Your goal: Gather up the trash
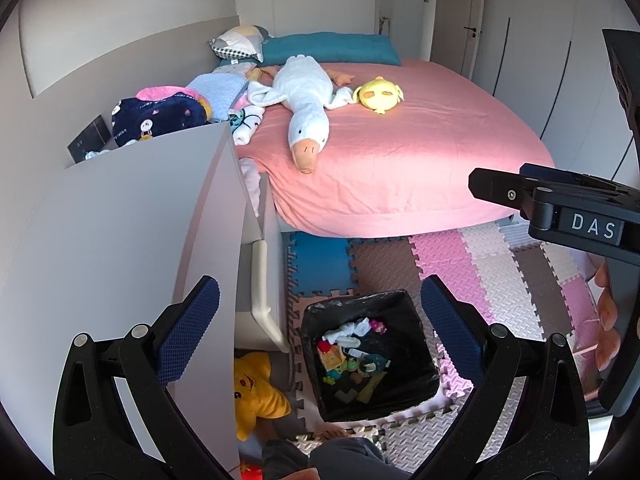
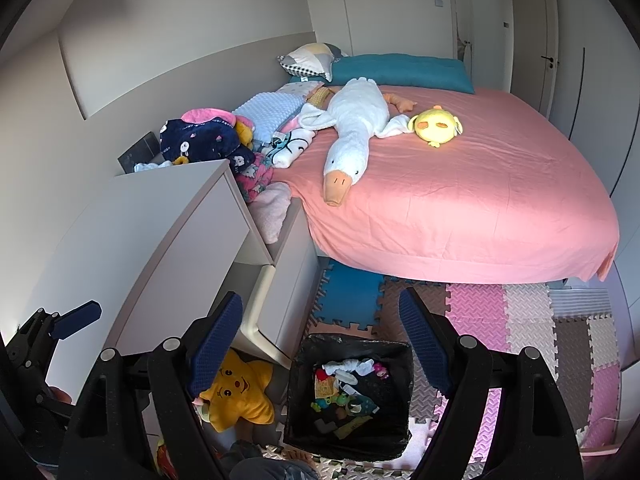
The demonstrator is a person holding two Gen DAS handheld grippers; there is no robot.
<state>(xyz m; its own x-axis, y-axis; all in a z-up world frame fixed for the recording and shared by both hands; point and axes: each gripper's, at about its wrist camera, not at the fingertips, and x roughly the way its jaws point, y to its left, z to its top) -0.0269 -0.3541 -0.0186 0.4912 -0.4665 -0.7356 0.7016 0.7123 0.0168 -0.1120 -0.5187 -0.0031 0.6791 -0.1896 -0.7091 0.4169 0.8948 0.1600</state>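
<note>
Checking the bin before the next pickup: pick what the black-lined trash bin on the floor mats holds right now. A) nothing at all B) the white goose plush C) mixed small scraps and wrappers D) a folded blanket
C: the trash bin holds a loose jumble of small colourful scraps and white crumpled pieces at its bottom.

The bin (image 1: pixel 370 354) sits on the floor mats (image 1: pixel 480 264) in front of the bed (image 1: pixel 420 152), with a star toy (image 1: pixel 256 392) to its left and trash (image 1: pixel 352 356) inside.

Left gripper (image 1: pixel 320 320) and right gripper (image 2: pixel 320 332) both hang side by side, jaws spread wide, gripping nothing
</note>
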